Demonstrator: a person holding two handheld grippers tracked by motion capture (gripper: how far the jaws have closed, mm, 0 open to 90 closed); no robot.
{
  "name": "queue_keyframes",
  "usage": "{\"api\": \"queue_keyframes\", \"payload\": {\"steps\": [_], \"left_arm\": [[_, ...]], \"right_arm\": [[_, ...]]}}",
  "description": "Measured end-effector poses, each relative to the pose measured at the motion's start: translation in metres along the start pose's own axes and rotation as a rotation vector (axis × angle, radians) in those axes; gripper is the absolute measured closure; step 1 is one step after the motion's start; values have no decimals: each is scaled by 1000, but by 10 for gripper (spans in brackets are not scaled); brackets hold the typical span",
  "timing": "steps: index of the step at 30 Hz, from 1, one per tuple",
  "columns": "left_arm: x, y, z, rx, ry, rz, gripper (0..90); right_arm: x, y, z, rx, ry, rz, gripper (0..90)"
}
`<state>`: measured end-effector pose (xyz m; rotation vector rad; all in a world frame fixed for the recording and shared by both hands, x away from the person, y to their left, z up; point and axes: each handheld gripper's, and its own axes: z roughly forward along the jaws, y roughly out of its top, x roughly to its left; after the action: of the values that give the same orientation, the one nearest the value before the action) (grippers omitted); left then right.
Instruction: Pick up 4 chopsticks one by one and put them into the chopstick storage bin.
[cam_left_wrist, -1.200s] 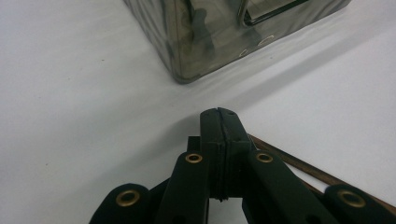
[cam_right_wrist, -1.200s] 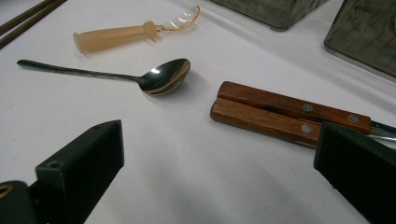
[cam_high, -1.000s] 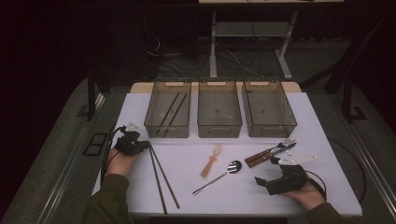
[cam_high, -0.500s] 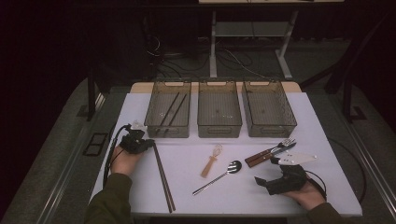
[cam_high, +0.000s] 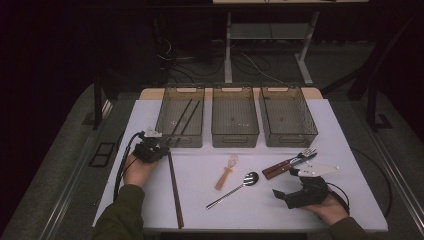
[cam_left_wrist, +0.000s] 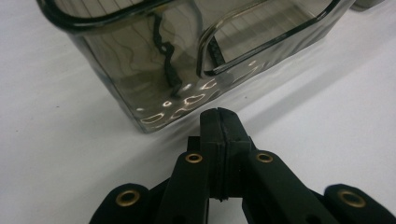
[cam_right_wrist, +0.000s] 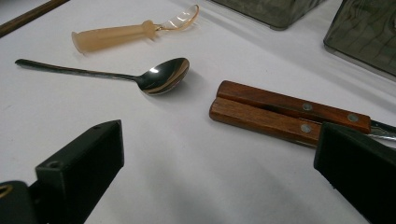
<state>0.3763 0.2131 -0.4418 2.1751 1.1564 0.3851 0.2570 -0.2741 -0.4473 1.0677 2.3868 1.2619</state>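
Chopsticks (cam_high: 174, 189), a dark brown pair, lie side by side on the white counter (cam_high: 350, 165), running from beside the left hand-held gripper (cam_high: 161, 148) towards the near edge. That gripper sits at the near left corner of the left clear bin (cam_high: 165, 122), its jaws pressed together. The left gripper view shows them closed with nothing visible between them, pointing at the bin's (cam_left_wrist: 116, 88) corner, so whether they pinch the chopsticks' far tips is hard to tell. Two more dark chopsticks (cam_high: 184, 117) already lie in that bin. The step in hand seems to be sorting cutlery into bins, with this pair next. The next move would call for a firm grip near the tips, then a lift over the bin wall.

Moving right, a small whisk (cam_high: 226, 171) with a peach handle and a metal spoon (cam_high: 234, 189) lie mid-counter, near the empty middle bin (cam_high: 235, 137). Further right, a wooden-handled fork and knife (cam_high: 289, 163) lie together, near the right bin (cam_high: 288, 140). The right hand-held gripper (cam_high: 280, 195) rests at the near right, jaws wide apart and empty. Its own view faces the spoon (cam_right_wrist: 140, 77), whisk (cam_right_wrist: 121, 33) and wooden handles (cam_right_wrist: 280, 114); the fork's and knife's metal ends are cut off there.
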Motion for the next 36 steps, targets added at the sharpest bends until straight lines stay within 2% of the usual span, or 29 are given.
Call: {"api": "queue_keyframes", "payload": {"steps": [8,13,21,36], "left_arm": [[-4,3,3,-2,-6,5,895],[-12,7,6,16,-11,47,895],[-24,13,11,20,-28,84,895],[-39,21,18,25,-62,116,895]], "right_arm": [[0,0,0,1,1,1,14],[0,0,0,0,0,1,14],[0,0,0,-2,0,0,14],[0,0,0,-2,-1,0,14]]}}
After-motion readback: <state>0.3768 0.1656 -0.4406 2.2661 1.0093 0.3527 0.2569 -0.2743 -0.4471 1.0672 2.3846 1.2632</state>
